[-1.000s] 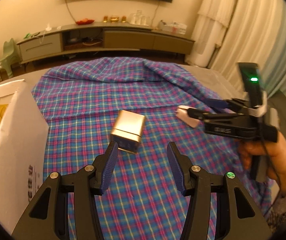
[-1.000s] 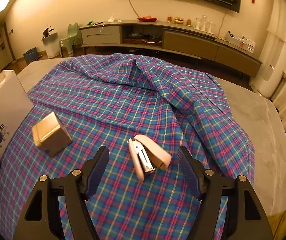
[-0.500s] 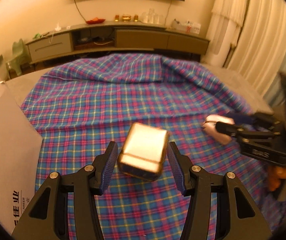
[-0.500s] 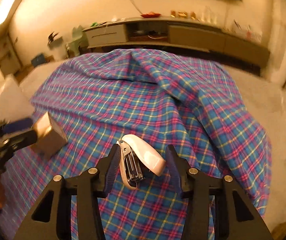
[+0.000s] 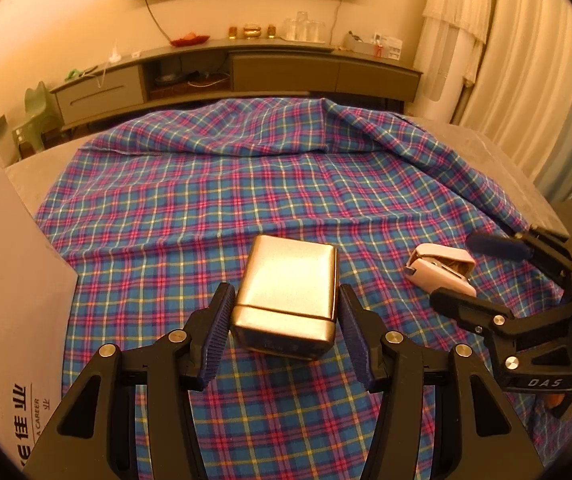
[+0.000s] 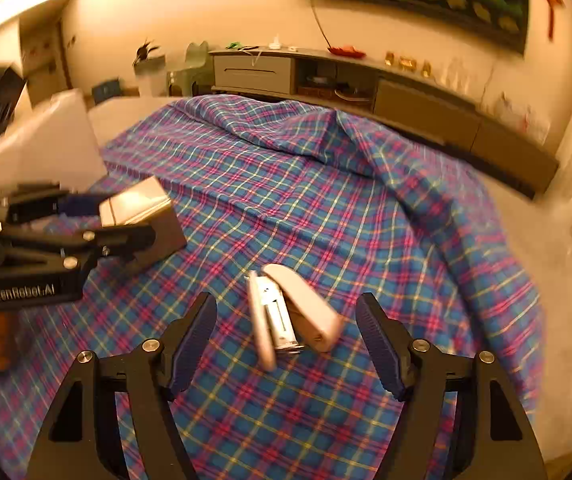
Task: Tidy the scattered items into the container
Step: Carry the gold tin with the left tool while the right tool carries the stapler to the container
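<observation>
Left wrist: gold box (image 5: 286, 292) between fingers (image 5: 217, 334).

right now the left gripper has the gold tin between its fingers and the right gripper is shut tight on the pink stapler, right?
Not quite. In the right wrist view the right gripper is open, its fingers apart on either side of the pink stapler. The left gripper does have the gold tin between its fingers.
</observation>
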